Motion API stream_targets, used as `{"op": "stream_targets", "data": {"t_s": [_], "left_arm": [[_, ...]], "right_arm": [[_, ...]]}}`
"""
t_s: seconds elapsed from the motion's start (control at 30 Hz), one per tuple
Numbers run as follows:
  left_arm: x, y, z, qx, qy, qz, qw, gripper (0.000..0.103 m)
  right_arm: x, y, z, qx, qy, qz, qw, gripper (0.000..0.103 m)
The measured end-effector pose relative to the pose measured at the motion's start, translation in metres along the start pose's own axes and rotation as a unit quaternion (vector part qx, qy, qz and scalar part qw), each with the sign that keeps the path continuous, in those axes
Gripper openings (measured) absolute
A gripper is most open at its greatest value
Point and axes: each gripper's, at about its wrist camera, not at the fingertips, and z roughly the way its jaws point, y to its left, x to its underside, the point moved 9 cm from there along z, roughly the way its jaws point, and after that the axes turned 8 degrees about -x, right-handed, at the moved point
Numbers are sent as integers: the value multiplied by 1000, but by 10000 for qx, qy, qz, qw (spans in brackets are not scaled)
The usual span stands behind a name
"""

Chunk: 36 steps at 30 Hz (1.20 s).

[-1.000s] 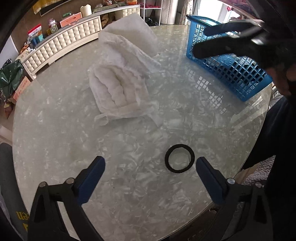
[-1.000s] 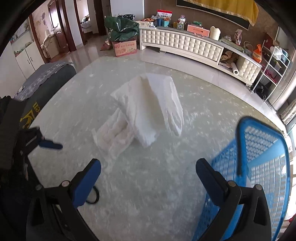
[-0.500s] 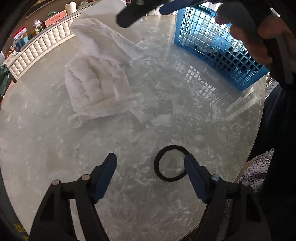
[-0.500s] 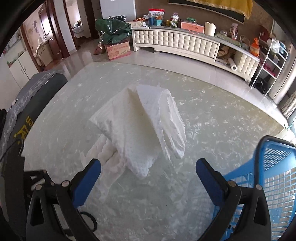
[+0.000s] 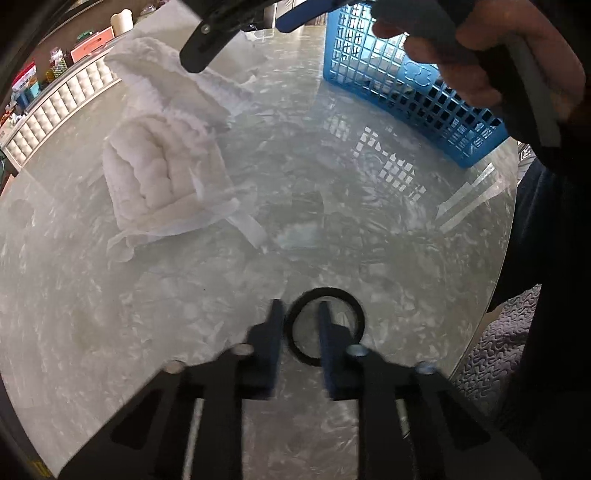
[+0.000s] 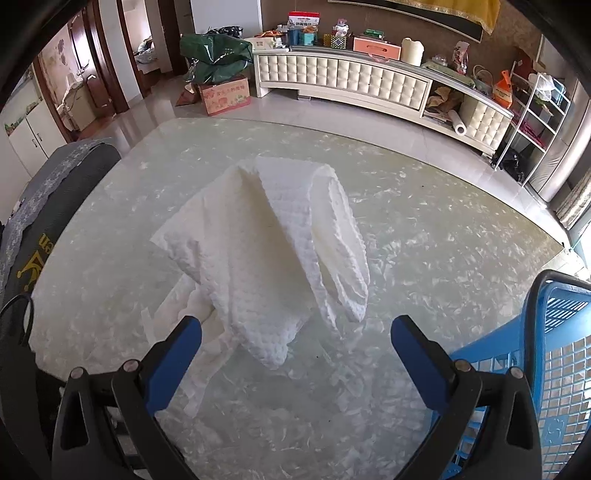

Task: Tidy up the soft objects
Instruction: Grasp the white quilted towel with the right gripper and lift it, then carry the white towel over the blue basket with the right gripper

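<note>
A black hair band (image 5: 354,306) lies on the marble table near its front edge. My left gripper (image 5: 297,314) has its jaws narrowed around the band's left rim, one finger outside the ring and one inside; a small gap still shows. A white waffle towel (image 6: 273,258) lies folded mid-table over a white padded cloth (image 5: 147,173). My right gripper (image 6: 295,332) is open and empty, hovering just in front of the towel. It also shows at the top of the left wrist view (image 5: 236,33).
A blue plastic basket (image 5: 417,92) stands at the table's right side, its rim also showing in the right wrist view (image 6: 554,295). A dark chair (image 6: 48,206) stands at the left edge. A cream cabinet (image 6: 369,85) lines the far wall.
My left gripper's jaws closed from wide open to nearly shut around the hair band's rim. My right gripper moved forward towards the white towel, still open.
</note>
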Motion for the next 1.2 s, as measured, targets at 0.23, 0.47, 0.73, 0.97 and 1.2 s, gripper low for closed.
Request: {"op": "stream_targets", "data": {"t_s": [0.23,0.47,0.73,0.97,1.2], "left_arm": [[5,-4,-7,29,-27,119,9999,5],[-1,14,-27,-110,-281,-143,9994,5],[3,48,-34,-354,-354,-590,9970,5],[3,60,-40,-500,-431,-706,9953,5],[-3,60,-44,-618,-479,-710,9944,5]], "right_arm": [[-2,0,8,122,-25,-22,9999,103],[-4,-2,13,164,-29,-5,9999,93],[1,-2,19,39,108,31,9999,32],[0,3,12,-41,-89,-83,9999,9],[-2,8,-1,-151,-322,-77,9993,6]]}}
